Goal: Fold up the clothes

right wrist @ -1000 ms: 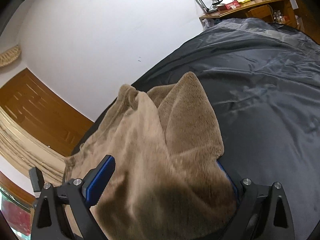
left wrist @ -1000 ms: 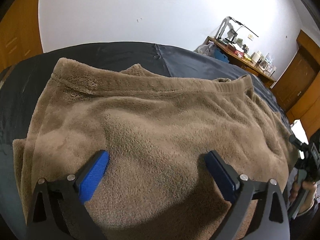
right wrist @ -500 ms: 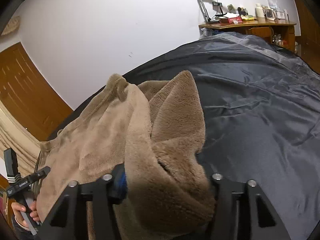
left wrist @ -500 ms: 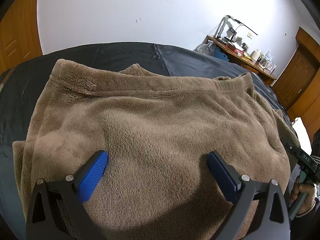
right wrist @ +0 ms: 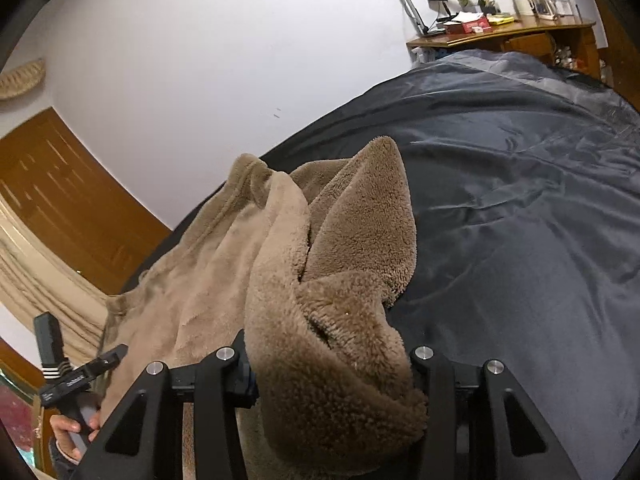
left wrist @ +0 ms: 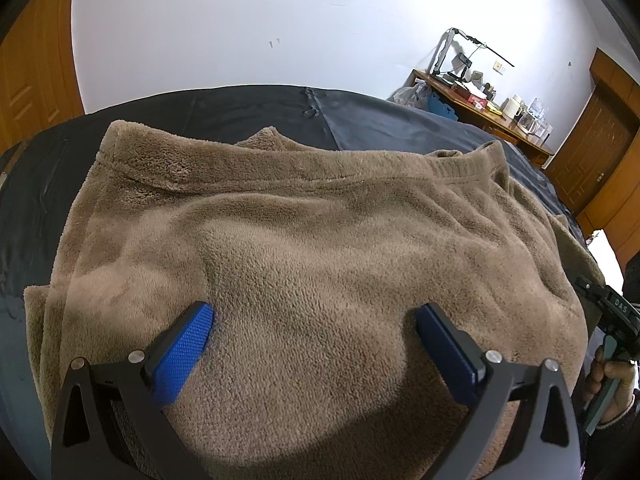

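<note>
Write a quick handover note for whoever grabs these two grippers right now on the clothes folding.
Left gripper: open, pads resting on the brown fleece garment, gripping nothing.
Right gripper: jaws closing on a bunched edge of the fleece at its right side, fabric pinched between them.
The garment lies spread on the dark bedcover, with that right edge raised.
Done: edge picked up.
Left: carry it across to make the first fold, then finish folding.

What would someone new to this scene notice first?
A big brown fleece garment spread over a dark bedcover fills both views. The right gripper is closing, a thick bunch of the fleece between its fingers, while the left gripper hangs wide open above the flat middle. A cluttered wooden desk stands by the far wall.
</note>
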`<act>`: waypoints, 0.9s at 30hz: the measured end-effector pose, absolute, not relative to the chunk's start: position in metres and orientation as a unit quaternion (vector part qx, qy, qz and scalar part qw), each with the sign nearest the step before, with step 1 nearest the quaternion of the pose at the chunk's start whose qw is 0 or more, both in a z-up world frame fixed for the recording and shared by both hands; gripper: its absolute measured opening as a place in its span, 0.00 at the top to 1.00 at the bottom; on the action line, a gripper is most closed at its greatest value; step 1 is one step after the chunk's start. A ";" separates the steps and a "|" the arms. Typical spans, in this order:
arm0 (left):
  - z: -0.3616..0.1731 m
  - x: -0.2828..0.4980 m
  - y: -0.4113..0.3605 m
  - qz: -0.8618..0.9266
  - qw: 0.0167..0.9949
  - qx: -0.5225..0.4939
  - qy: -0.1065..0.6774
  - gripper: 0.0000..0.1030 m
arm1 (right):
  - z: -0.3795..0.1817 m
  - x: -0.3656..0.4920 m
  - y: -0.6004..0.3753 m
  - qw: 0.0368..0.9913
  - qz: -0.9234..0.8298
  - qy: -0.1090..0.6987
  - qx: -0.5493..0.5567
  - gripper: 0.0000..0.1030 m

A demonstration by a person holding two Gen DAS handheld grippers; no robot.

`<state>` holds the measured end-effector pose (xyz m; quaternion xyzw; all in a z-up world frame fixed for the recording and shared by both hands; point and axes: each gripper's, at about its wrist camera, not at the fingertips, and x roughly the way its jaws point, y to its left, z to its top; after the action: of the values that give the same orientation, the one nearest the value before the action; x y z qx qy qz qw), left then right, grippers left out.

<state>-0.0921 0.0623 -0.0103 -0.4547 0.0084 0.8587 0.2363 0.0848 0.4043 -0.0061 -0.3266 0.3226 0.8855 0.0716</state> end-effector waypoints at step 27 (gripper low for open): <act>0.034 -0.088 -0.065 0.850 0.247 -0.444 -0.139 0.01 | 0.120 0.046 0.296 -0.051 0.900 0.352 -0.253 0.66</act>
<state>-0.0878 -0.0647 0.0336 -0.4441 -0.1395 0.8500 0.2466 0.0457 0.2964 0.1199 -0.2533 0.3520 0.8996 -0.0514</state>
